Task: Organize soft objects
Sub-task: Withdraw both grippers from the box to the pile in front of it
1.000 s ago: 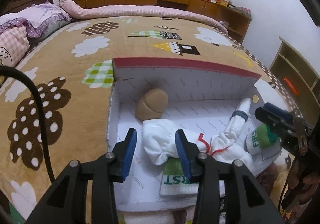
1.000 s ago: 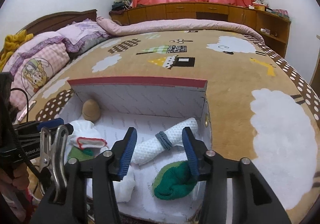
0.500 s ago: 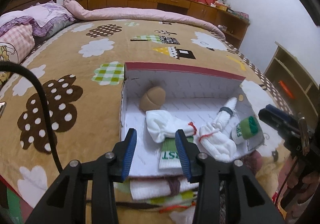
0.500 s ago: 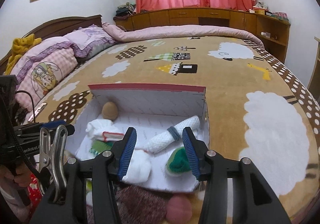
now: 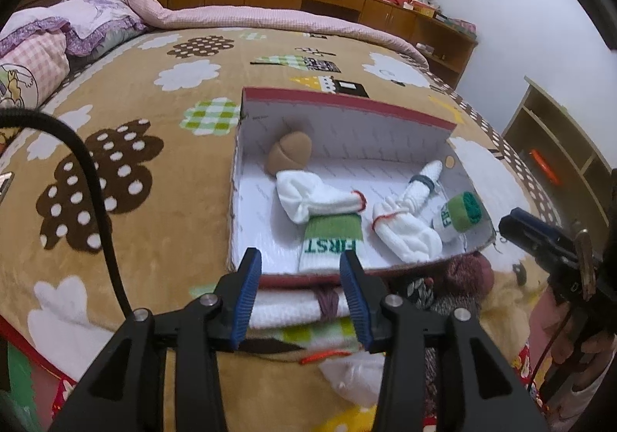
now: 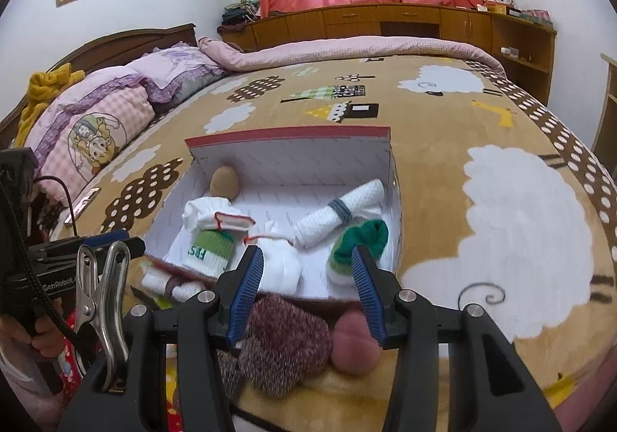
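A white box with a red rim [image 5: 347, 100] lies on the bed. Inside it are a tan sock ball [image 5: 290, 158], white socks with red trim [image 5: 316, 200], a green-and-white sock [image 5: 331, 239], a rolled white sock with a grey band [image 6: 339, 212] and a green sock roll [image 6: 358, 247]. My left gripper [image 5: 300, 293] hovers over the box's near edge, its jaws opening with nothing held between them. Below it lies a white roll tied with a purple band [image 5: 285, 310]. My right gripper [image 6: 306, 285] is open and holds nothing, above a maroon knit piece [image 6: 285, 343] with a pink ball [image 6: 354, 343].
The tan patterned blanket [image 6: 443, 147] covers the bed around the box. Pillows [image 6: 96, 116] lie at the far left and wooden cabinets [image 6: 385, 19] line the far wall. An open shelf [image 5: 559, 154] stands at the right. A black cable [image 5: 96, 200] hangs at the left.
Both grippers have drawn back from the box toward the bed's near edge. The box now looks smaller, and the white roll and maroon knit piece in front of it have come into view.
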